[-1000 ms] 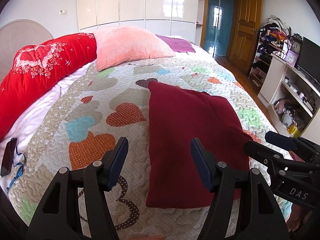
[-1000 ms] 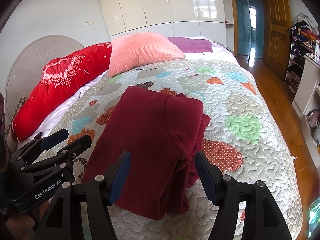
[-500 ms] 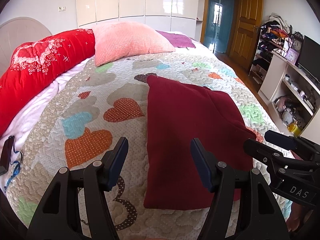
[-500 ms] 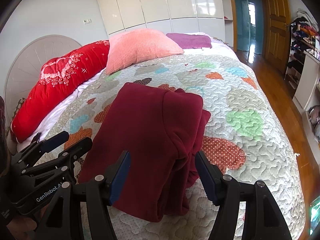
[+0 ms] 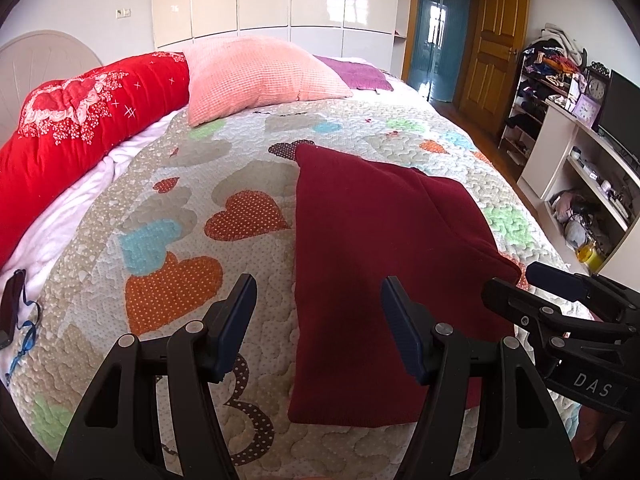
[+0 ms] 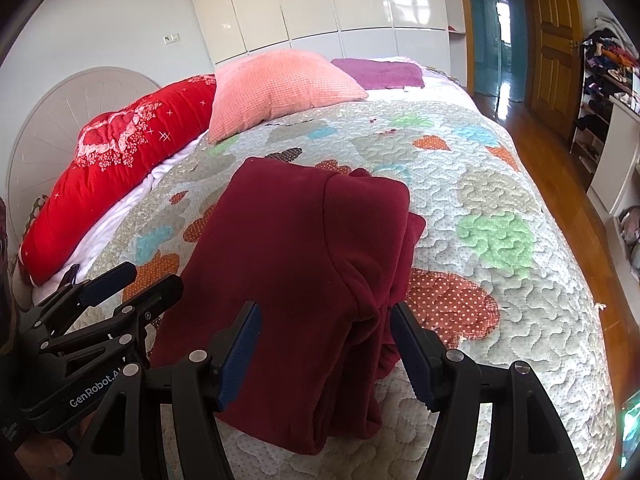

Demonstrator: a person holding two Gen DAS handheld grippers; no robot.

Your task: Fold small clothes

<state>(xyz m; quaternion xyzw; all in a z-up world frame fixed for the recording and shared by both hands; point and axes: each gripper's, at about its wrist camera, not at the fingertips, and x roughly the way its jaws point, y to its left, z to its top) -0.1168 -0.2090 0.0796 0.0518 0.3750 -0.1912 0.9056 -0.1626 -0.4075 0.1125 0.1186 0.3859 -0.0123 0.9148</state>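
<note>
A dark red garment lies folded lengthwise on the heart-patterned quilt. In the right wrist view the garment shows bunched layers along its right side. My left gripper is open and empty, hovering above the garment's near left edge. My right gripper is open and empty, above the garment's near end. Each gripper shows in the other's view, the right one at the right and the left one at the left.
A pink pillow, a red bolster and a purple cloth lie at the head of the bed. A dark object with a blue cord lies at the left edge. Shelves and wood floor are on the right.
Both grippers have stayed open and shifted only slightly over the garment. The garment has not moved.
</note>
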